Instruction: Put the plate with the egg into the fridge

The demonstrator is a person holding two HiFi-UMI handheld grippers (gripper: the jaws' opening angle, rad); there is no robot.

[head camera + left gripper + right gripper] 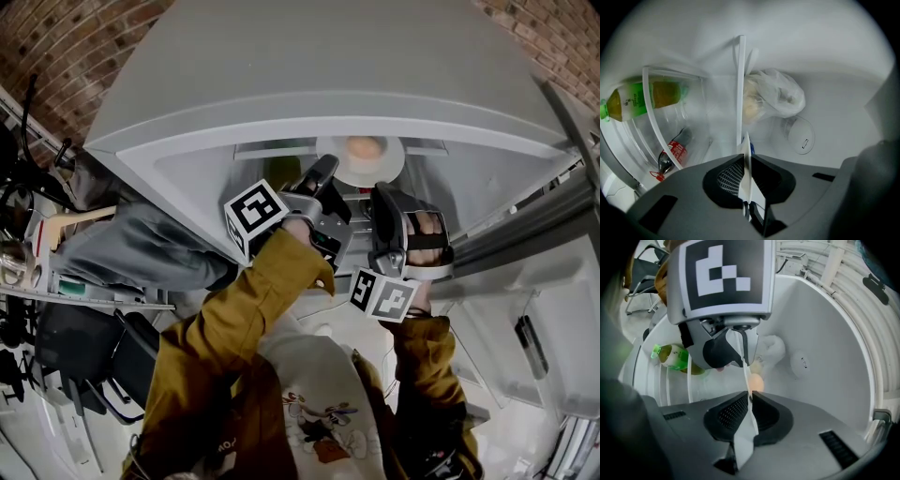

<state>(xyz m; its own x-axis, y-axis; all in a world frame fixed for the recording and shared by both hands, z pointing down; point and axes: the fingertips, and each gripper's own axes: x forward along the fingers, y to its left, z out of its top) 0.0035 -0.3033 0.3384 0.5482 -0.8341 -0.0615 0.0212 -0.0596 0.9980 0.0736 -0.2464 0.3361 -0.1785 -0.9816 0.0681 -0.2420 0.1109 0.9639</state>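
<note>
Head view: the fridge (281,56) stands open and the plate (386,174) is already inside the cavity, the egg (364,147) sitting near its middle. The left gripper (325,173) and right gripper (386,197) both reach in level from the near side, mustard sleeves (281,272) behind them. I read this as the placing step, nearly done. I cannot tell whether the plate's base is down on the shelf. Left gripper view: the picture is rolled, so the plate shows as a thin white line running up the frame, and the black ribbed pads (729,178) are pinched together on its rim. Beyond it I see a green bottle (637,98) with yellowish liquid, a cola bottle (672,154) with a red label, both behind clear curved plastic, and a crinkled translucent plastic bag (776,96) against the smooth white back wall. Right gripper view: these tongs are narrow too, pads clamped on the same white rim (743,446), which looks hard, glossy and thin, likely ceramic. The egg (756,383) shows pale orange, smooth and rounded, just past the jaws, free to roll. The other gripper's marker cube (724,275) fills the top. Next move, as I judge it: settle the plate flat, ease both grips off together without tilting, and back straight out clear of the bottles.
</note>
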